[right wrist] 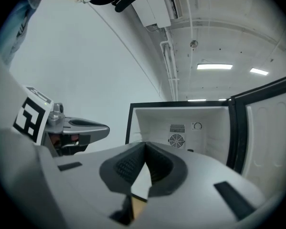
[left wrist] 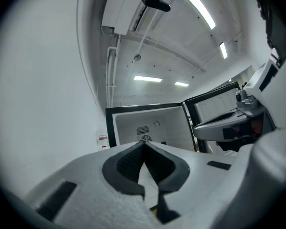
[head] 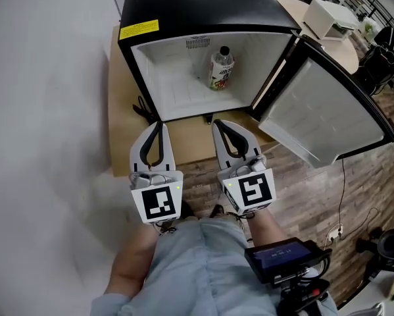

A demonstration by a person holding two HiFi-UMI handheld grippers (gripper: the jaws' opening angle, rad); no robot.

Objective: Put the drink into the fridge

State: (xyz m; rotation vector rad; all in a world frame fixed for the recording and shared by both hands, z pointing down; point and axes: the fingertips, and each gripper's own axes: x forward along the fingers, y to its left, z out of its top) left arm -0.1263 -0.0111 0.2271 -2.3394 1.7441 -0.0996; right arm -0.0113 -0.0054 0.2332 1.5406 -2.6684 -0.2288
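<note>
Our left gripper point(head: 158, 125) and right gripper point(head: 216, 124) both have their jaws clenched tip to tip on nothing. Ahead of the jaws stands the open fridge point(head: 173, 84), with the bottle point(head: 221, 68) upright near its back wall. Right of the right jaws hangs the door point(head: 328, 110); we judge it needs a slow, even push shut, so the bottle is not jolted.

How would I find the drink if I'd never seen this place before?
Look for the small black fridge with its door swung open to the right. Inside its white compartment stands one drink bottle, upright and a little right of the middle. It is the only thing in there, and it has a dark cap and a green and red label.
</note>
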